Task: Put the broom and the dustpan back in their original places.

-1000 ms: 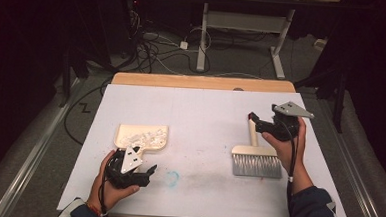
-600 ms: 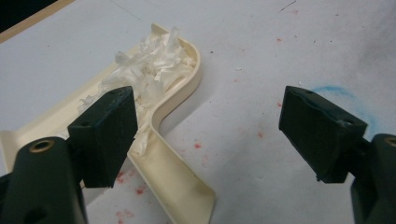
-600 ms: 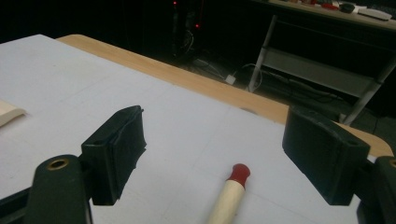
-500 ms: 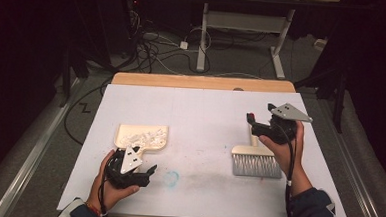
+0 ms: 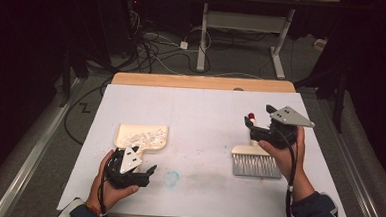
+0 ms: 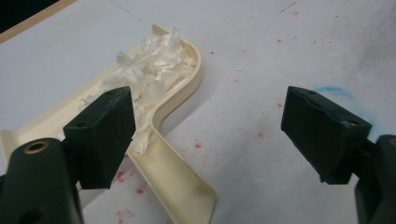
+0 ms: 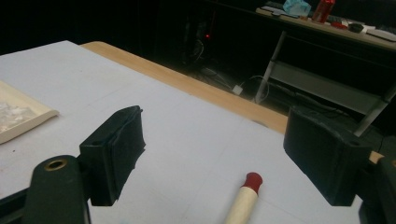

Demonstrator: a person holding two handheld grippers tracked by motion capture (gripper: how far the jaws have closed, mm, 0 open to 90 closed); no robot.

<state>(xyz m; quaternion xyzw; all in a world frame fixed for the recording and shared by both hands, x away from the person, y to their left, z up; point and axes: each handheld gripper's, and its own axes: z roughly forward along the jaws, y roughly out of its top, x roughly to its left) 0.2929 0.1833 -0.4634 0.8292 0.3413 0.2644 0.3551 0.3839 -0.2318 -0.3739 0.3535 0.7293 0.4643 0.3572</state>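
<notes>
High view shows both hand-held grippers with jaws apart: left hand-held gripper [image 5: 145, 172] near dustpan [image 5: 142, 136], right hand-held gripper [image 5: 258, 118] above brush [image 5: 256, 161].

"What sort of room is this, a workshop?"

"More a lab or a test space, I'd say. The table [image 5: 201, 101] is covered with a plain white sheet over a wooden top, stained with red specks and a blue smudge [image 6: 343, 95]."

"And behind it?"

"Dark, mostly. Loose cables [image 5: 154, 49] sprawl over the grey floor, with a white plug block [image 5: 184, 45] among them. A metal-legged bench [image 5: 245, 23] stands farther back, and on it I can make out a red can [image 7: 323, 10] and some clutter."

"No home, then."

"No. Bare, wired up, all for work."
</notes>
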